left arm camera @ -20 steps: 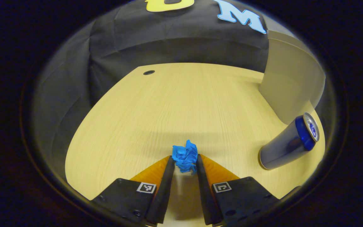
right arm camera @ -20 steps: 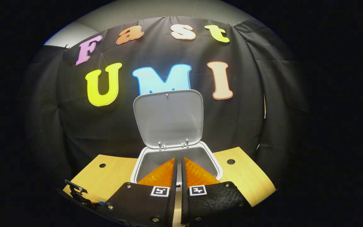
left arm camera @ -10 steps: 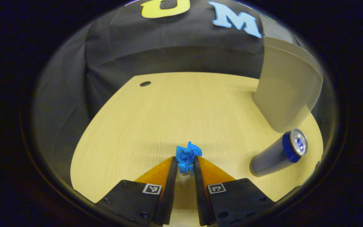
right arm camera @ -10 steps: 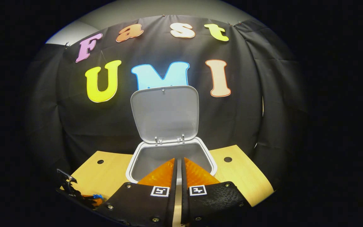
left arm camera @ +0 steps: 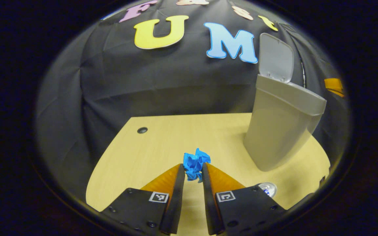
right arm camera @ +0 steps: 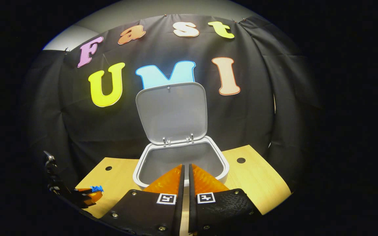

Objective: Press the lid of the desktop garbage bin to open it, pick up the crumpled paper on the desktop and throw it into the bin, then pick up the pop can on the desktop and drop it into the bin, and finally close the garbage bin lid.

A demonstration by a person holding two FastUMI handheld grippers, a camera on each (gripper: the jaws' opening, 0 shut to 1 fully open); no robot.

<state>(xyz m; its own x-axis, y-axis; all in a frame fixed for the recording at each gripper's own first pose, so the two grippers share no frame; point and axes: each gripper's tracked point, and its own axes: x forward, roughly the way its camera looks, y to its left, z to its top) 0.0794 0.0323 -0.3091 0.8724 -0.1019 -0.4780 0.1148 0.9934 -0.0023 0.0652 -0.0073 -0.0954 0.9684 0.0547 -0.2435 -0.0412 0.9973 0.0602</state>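
Bright blue crumpled paper (left arm camera: 195,165). Pale grey bin (left arm camera: 281,127) with a lighter grey open lid (right arm camera: 171,113). Light yellow wood-grain surface (left arm camera: 176,141). Silver top on the can (left arm camera: 266,189).

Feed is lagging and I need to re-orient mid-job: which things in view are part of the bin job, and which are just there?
Job:
- crumpled paper, blue, clamped in the left gripper
- garbage bin, lid standing open
- pop can, top peeking out past the left gripper
- right gripper, shut, empty, in front of the bin

Just there:
- desktop
- its cable holes

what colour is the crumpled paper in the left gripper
Bright blue crumpled paper; the left gripper view shows it best.
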